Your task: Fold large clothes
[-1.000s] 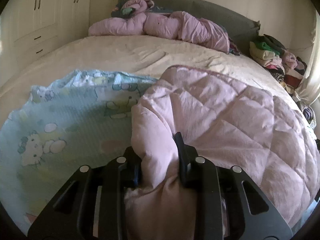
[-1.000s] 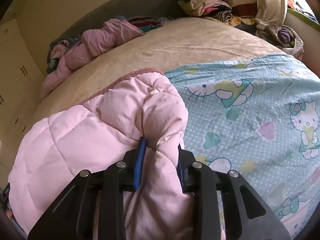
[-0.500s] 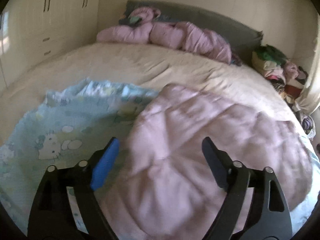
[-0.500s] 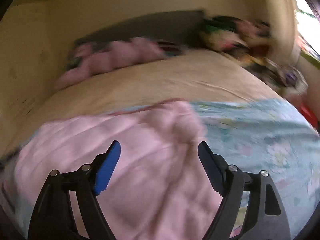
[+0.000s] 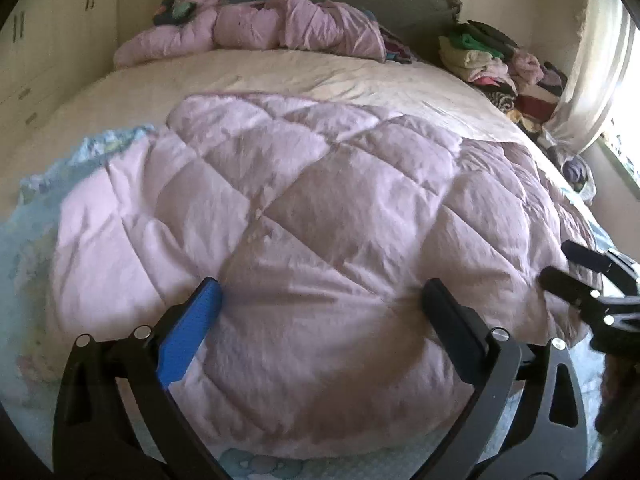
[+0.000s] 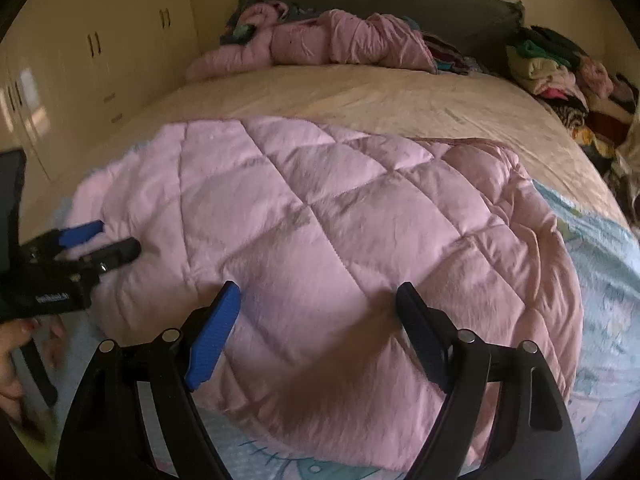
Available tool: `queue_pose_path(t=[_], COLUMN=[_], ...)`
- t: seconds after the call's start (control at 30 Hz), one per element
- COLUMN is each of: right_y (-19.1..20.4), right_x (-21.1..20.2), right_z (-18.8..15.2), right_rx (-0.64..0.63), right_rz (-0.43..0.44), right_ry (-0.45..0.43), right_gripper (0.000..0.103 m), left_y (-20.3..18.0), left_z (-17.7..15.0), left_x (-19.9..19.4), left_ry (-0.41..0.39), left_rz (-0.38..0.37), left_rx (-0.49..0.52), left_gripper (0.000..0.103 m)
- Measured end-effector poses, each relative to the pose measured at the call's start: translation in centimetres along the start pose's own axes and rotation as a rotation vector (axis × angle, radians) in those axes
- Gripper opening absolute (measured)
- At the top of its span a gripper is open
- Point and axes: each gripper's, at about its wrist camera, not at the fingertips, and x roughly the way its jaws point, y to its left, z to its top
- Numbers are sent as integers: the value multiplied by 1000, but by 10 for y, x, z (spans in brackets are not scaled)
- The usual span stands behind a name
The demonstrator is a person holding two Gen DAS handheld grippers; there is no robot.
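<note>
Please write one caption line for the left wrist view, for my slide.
Left gripper, jaws opening and empty, above the pink quilt folded on the bed.

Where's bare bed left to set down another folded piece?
The widest free patch is the cream bedsheet between the folded pink quilted comforter and the crumpled pink duvet at the grey headboard. A narrower cream strip runs on the side of the wardrobe doors. It is crowded by the heap of folded clothes at the far corner.
</note>
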Motion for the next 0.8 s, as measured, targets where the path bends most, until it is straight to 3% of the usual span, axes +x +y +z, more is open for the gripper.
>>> queue_pose_path(t=[0.17,0.4,0.63,0.8], right_y=[-4,-5,-3,-6], right_x=[25,43,37,13], right_z=[-8,-18,-12,-9], right_rx=[21,61,54,91], right_rz=[-4,-23,-28,7], right_ry=[59,48,92,73], right_gripper=[88,90,91,95], left_y=[5,5,7,8], left_z=[-8,-15,-10,-12], left_x=[15,18,-5,-33], left_ry=[0,-20,-13,-18], left_rz=[0,2,-29,-30], left_rx=[-5,3,27,37], left_gripper=[95,95,94,94])
